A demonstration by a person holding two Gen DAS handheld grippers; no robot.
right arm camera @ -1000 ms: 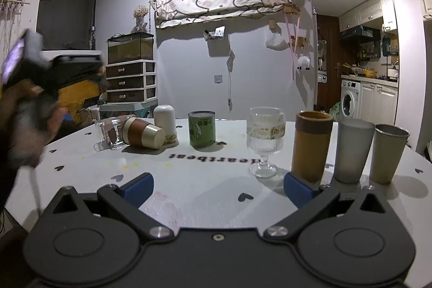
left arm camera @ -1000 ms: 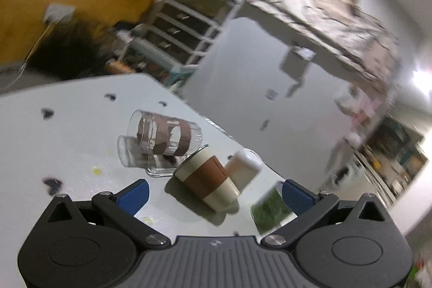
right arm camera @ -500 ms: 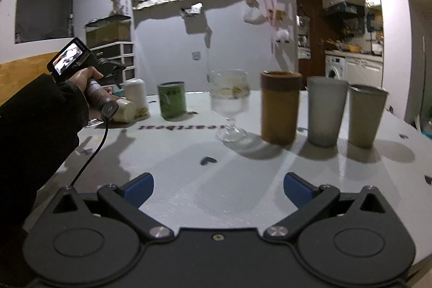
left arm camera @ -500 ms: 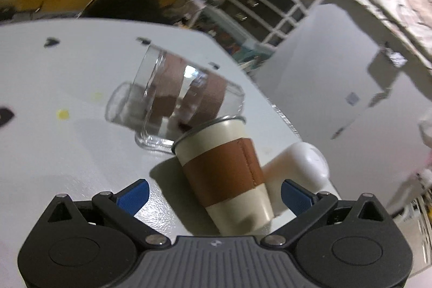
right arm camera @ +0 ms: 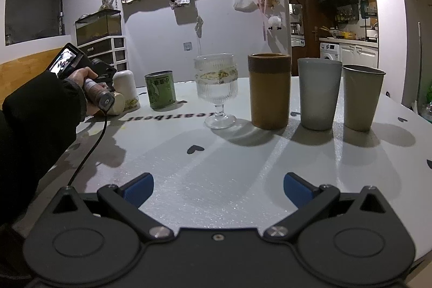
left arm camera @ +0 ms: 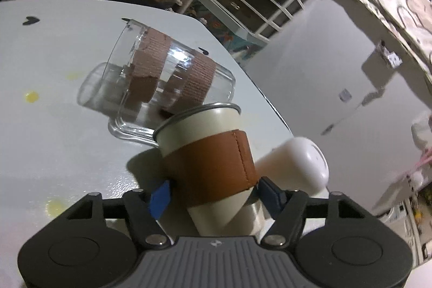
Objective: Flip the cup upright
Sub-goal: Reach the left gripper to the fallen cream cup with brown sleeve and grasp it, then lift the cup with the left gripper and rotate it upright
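- Left wrist view: the left gripper [left arm camera: 214, 192] has its blue-padded fingers [left arm camera: 159, 196] pressed on both sides of the cream paper-style cup with a brown leather sleeve [left arm camera: 210, 161], clamping it at the sleeve's lower end.
- The cup lies on its side on the white table [left arm camera: 54, 104], near the table's far edge, rim pointing away from the camera and base toward it.
- Its rim touches a clear ribbed glass with a brown band [left arm camera: 167, 74], also lying tipped over a clear glass base just behind.
- A white rounded bottle [left arm camera: 297, 166] stands just right of the cup, close to the table's edge; open tabletop stretches to the left.
- Right wrist view: the right gripper [right arm camera: 217, 189] hovers with its jaws spread wide, nothing between them, over a broad bare stretch of the table's near side.
- Across the table's middle stand a green tin can [right arm camera: 160, 89], a ribbed stemmed glass [right arm camera: 217, 91], a tall brown cylinder cup [right arm camera: 270, 91], a grey tumbler [right arm camera: 318, 93] and a beige tumbler [right arm camera: 361, 96], in a row near each other.
- At the left edge, the person's left hand [right arm camera: 86, 88] holds the other gripper's handle beside the white bottle.
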